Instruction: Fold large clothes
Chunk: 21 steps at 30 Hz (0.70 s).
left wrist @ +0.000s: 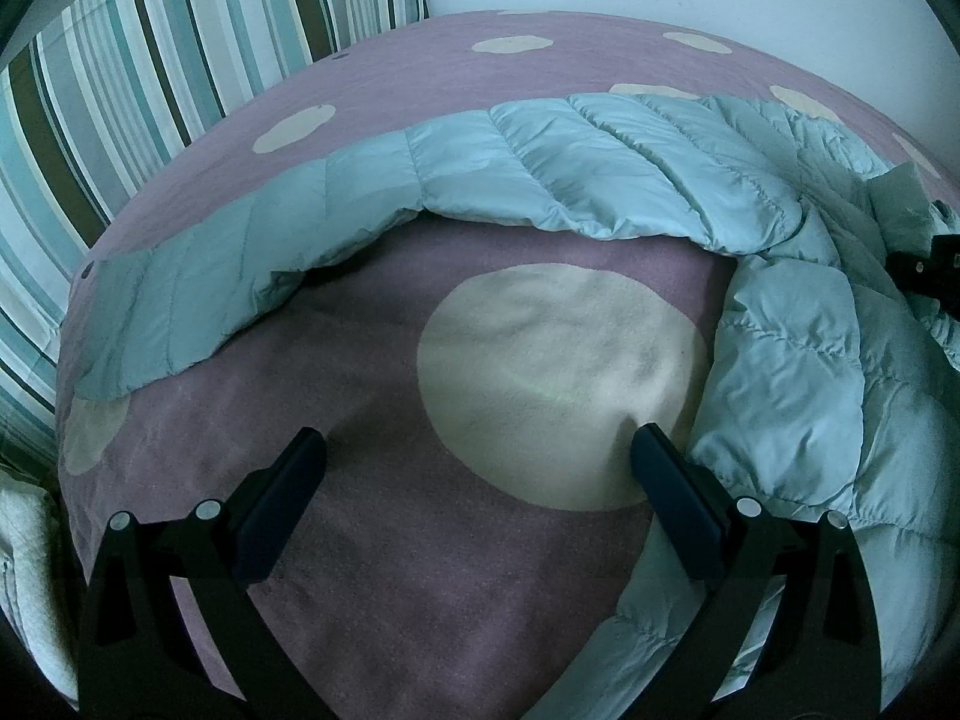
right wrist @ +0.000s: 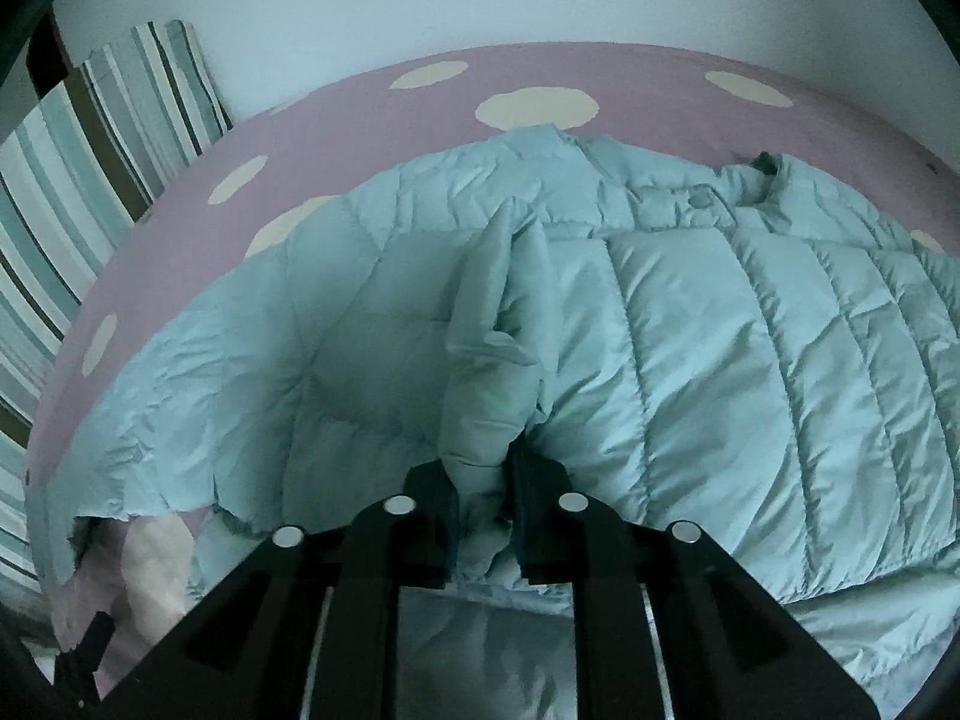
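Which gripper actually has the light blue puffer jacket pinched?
The right gripper: its jaws are shut on a bunched fold of the light blue quilted puffer jacket. The left gripper is open over the pink spotted blanket.

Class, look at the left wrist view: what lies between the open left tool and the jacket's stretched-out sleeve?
Only blanket, with a cream dot, lies between the left tool and the sleeve.

The left hand-held gripper [left wrist: 477,450] hovers with fingers spread over the dotted pink bedspread [left wrist: 384,540], near the pale blue puffer jacket [left wrist: 780,372].
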Each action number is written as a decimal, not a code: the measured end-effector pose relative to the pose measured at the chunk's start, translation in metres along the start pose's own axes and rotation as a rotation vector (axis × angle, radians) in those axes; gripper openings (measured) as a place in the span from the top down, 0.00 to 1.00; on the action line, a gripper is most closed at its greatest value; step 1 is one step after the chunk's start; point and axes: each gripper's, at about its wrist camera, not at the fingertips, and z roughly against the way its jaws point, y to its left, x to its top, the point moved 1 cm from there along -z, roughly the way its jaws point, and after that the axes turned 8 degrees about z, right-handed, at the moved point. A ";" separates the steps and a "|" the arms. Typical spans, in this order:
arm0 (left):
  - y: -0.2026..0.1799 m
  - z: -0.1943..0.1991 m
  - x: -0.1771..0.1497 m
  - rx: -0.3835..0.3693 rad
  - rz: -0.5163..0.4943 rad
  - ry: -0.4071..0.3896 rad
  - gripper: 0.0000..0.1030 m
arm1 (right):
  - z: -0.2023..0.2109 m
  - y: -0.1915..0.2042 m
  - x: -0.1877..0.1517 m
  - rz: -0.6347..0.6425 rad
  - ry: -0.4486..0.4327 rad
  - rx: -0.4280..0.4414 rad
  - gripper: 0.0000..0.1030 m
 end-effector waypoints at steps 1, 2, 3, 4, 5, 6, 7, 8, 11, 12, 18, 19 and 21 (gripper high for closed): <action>0.000 0.000 -0.001 0.001 -0.001 -0.001 0.02 | 0.001 0.001 0.000 0.002 -0.002 0.010 0.69; -0.001 0.000 -0.001 0.002 -0.001 -0.002 0.02 | 0.006 0.003 -0.001 0.003 -0.004 0.030 0.60; -0.001 0.000 -0.001 0.002 -0.001 -0.002 0.02 | 0.010 0.005 -0.002 0.003 -0.006 0.043 0.57; -0.001 0.000 -0.001 0.002 -0.001 -0.002 0.02 | 0.015 0.006 -0.003 0.006 -0.011 0.054 0.54; -0.001 0.000 -0.001 0.002 -0.001 -0.002 0.02 | 0.024 0.007 -0.004 0.011 -0.025 0.061 0.54; -0.001 0.000 -0.001 0.002 -0.001 -0.002 0.02 | 0.032 0.007 -0.005 0.018 -0.037 0.065 0.54; -0.001 0.000 -0.001 0.002 -0.001 -0.003 0.02 | 0.039 0.007 -0.006 0.023 -0.047 0.066 0.54; -0.001 0.000 -0.001 0.002 -0.002 -0.003 0.02 | 0.048 0.004 -0.008 0.027 -0.061 0.064 0.54; -0.001 0.000 -0.002 0.009 -0.007 -0.006 0.02 | 0.074 -0.019 -0.012 0.002 -0.102 0.043 0.54; -0.002 0.000 -0.002 0.009 -0.008 -0.006 0.02 | 0.081 -0.030 -0.014 -0.013 -0.110 0.032 0.54; 0.000 0.000 -0.001 0.003 -0.002 -0.002 0.02 | 0.121 -0.151 -0.035 -0.173 -0.149 -0.224 0.54; 0.000 0.000 0.000 0.003 -0.002 -0.001 0.02 | 0.124 -0.176 -0.041 -0.223 -0.147 -0.267 0.54; 0.000 0.000 0.000 0.002 -0.001 -0.002 0.02 | 0.130 -0.226 -0.057 -0.344 -0.144 -0.333 0.54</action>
